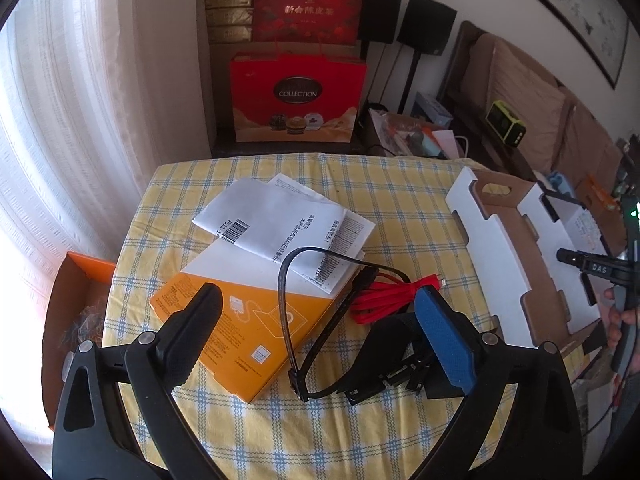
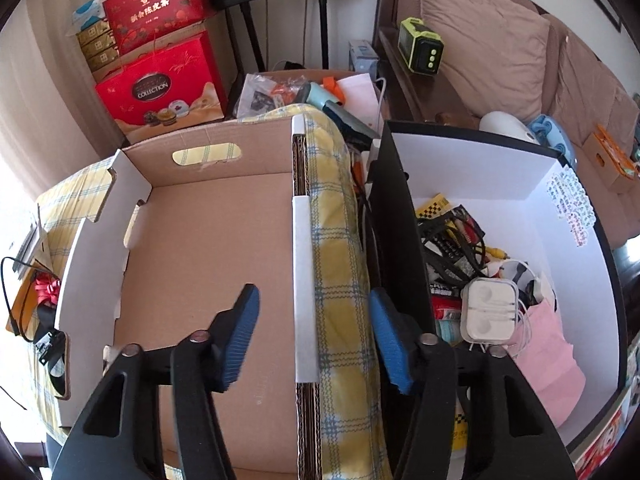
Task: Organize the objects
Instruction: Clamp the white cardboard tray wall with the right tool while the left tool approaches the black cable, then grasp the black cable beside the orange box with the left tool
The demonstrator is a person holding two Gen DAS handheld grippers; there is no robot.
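Observation:
On the yellow checked tablecloth lie an orange flat box, folded printed papers, a looped black cable, a red cable bundle and a black strap with clips. My left gripper hovers wide open over the black cable, touching nothing. My right gripper stands partly open above the right wall of an empty brown cardboard tray; its blue pads straddle that wall without pressing on it. The same tray shows at the table's right.
A white-lined bin right of the tray holds several cables, a white earphone case and a pink bag. An orange carton sits off the table's left edge. Red gift bags and a sofa stand behind. A hand shows at the far right.

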